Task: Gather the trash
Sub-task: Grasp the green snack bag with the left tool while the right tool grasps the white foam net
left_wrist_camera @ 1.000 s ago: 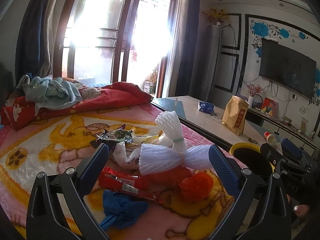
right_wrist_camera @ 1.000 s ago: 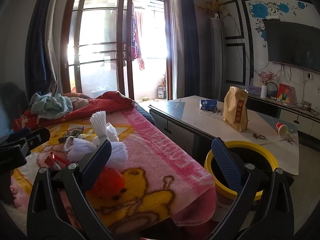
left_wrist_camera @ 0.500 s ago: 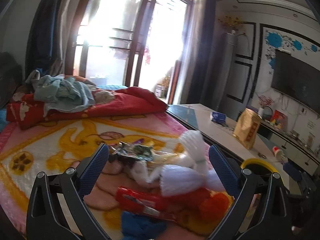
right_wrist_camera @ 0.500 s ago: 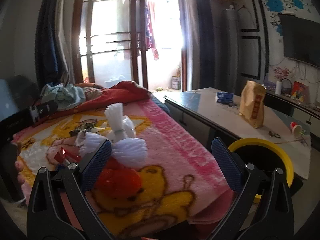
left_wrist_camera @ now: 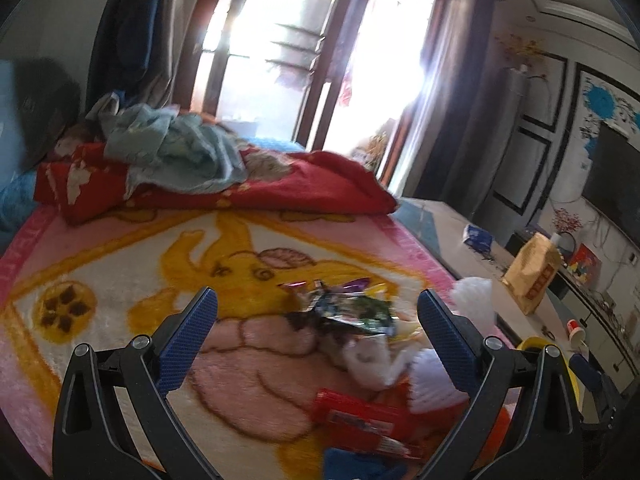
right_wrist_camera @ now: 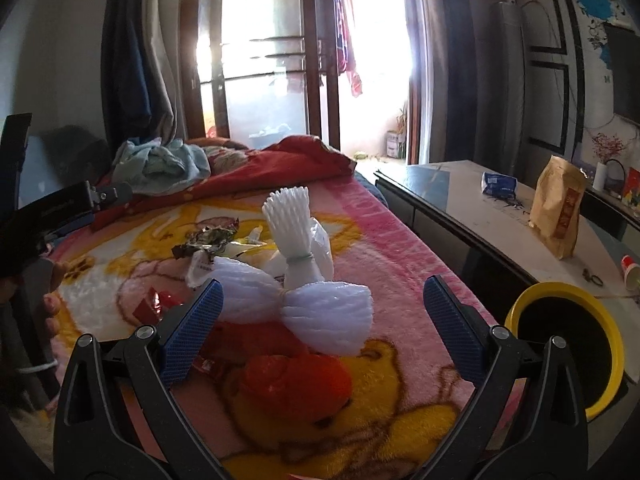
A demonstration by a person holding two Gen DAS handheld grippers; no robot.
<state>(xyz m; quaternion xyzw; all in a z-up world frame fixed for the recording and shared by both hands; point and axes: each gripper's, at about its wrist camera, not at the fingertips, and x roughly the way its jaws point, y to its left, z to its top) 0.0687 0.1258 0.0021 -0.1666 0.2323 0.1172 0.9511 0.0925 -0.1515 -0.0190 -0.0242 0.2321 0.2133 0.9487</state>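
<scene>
None of the trash is collected yet: white foam netting (right_wrist_camera: 296,300), red wrappers (right_wrist_camera: 296,376) and a foil packet (left_wrist_camera: 352,312) lie piled on the bed (right_wrist_camera: 400,256). Both left gripper (left_wrist_camera: 316,334) and right gripper (right_wrist_camera: 322,320) gape wide, empty. Beside the bed, the yellow-rimmed bin (right_wrist_camera: 608,344) looks empty.

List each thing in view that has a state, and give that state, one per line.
Left tongs: open, empty.
Right tongs: open, empty.
Bin: open, beside the bed, contents unseen.
Foam net: lying on the blanket, tied in the middle.
Red bag: crumpled on the blanket.
Foil wrapper: crumpled, torn open.
Paper bag: upright on the table.
Paper cup: tipped on its side.
</scene>
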